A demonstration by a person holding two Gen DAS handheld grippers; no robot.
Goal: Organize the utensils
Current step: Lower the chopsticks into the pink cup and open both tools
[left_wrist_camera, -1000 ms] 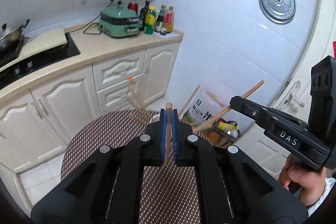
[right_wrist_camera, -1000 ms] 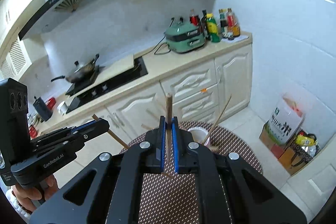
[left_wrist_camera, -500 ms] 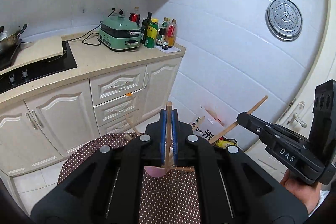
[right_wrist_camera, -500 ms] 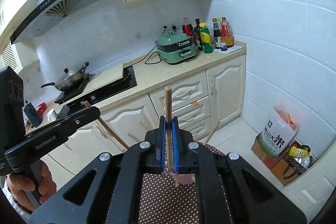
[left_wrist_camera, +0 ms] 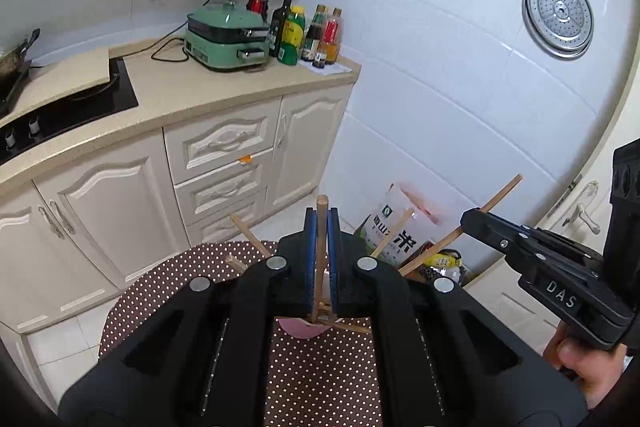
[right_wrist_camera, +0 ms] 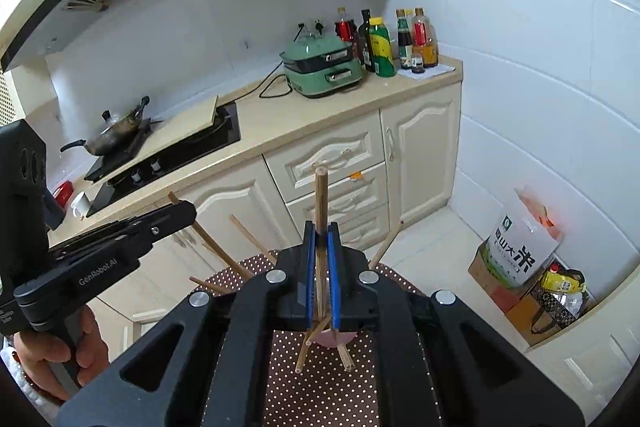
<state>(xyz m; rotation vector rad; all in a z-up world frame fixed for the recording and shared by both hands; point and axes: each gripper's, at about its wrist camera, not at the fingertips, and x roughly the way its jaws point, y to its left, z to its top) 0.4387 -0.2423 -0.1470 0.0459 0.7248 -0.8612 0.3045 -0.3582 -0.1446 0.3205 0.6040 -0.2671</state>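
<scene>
My left gripper (left_wrist_camera: 321, 223) is shut on a wooden chopstick (left_wrist_camera: 320, 251) that stands up between its blue pads. My right gripper (right_wrist_camera: 321, 235) is shut on another wooden chopstick (right_wrist_camera: 320, 203), also upright. Each gripper shows in the other's view, the right one (left_wrist_camera: 472, 223) holding its stick (left_wrist_camera: 500, 197) slanted, the left one (right_wrist_camera: 180, 213) likewise. Both are held above a round table with a brown polka-dot cloth (left_wrist_camera: 172, 291). A pink cup (left_wrist_camera: 300, 329) sits mostly hidden under the fingers. Loose chopsticks (right_wrist_camera: 248, 235) stick up around it.
A cream kitchen counter (left_wrist_camera: 192, 95) with a green cooker (left_wrist_camera: 226, 41), bottles (left_wrist_camera: 304, 33) and a black hob (left_wrist_camera: 72, 107) stands behind the table. A wok (right_wrist_camera: 116, 131) sits on the hob. A rice bag and boxes (right_wrist_camera: 520, 251) are on the floor by the tiled wall.
Both grippers have risen and tilted up from the table, each still holding its chopstick. The table now fills less of each view.
</scene>
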